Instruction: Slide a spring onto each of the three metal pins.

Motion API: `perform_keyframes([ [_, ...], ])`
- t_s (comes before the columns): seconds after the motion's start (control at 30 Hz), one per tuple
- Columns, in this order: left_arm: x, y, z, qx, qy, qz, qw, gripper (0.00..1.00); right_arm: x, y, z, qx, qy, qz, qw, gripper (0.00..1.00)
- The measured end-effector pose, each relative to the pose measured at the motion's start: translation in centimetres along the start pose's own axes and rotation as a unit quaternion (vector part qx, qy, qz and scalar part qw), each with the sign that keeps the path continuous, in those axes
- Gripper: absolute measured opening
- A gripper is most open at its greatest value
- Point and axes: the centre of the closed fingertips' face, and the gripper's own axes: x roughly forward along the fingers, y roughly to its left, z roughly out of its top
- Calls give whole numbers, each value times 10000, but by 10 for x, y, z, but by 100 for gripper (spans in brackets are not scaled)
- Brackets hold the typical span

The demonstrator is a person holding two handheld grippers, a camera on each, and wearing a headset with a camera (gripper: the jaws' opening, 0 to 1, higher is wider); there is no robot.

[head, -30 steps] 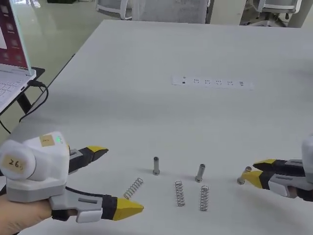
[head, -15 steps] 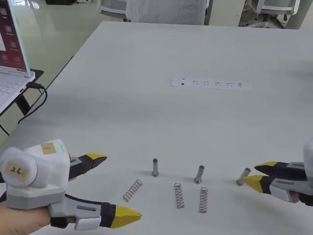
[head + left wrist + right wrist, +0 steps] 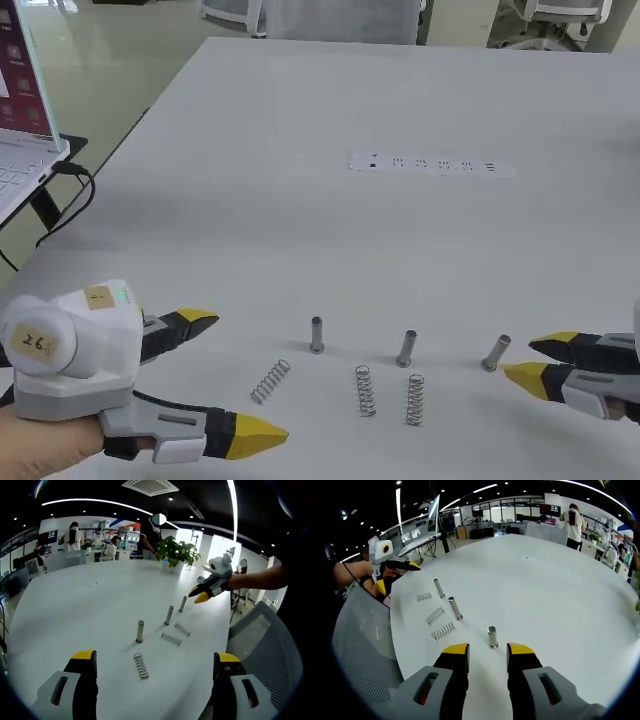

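Note:
Three short metal pins stand in a row on the white table: left pin (image 3: 317, 334), middle pin (image 3: 406, 348), right pin (image 3: 495, 352). In front of them lie three loose springs (image 3: 270, 380), (image 3: 365, 390), (image 3: 414, 399). My left gripper (image 3: 232, 378) is wide open at the lower left, its jaws facing the nearest spring (image 3: 141, 665) with nothing between them. My right gripper (image 3: 530, 360) is open by a narrow gap just right of the right pin (image 3: 492, 636), which stands slightly beyond its tips and apart from them.
A white power strip (image 3: 430, 165) lies farther back on the table. An open laptop (image 3: 20, 150) with a cable sits off the table's left edge. Office chairs (image 3: 340, 20) stand at the far edge. The table surface between pins and strip is bare.
The right gripper has drawn back to the right, away from the right pin it was touching. The left gripper has stayed about where it was.

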Motion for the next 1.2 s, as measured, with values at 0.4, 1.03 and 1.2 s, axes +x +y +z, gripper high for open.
perform_keyframes([
  [0.4,0,-1,0,-11,-28,4,10000,93,-12,4,-17,140,110,-10,9998,30],
  [1.03,0,-3,2,-58,-84,23,9999,93,-18,14,-27,379,190,79,9991,32],
  [1.2,-1,-4,2,-58,-87,32,9999,93,-16,18,-24,346,209,133,9991,31],
])
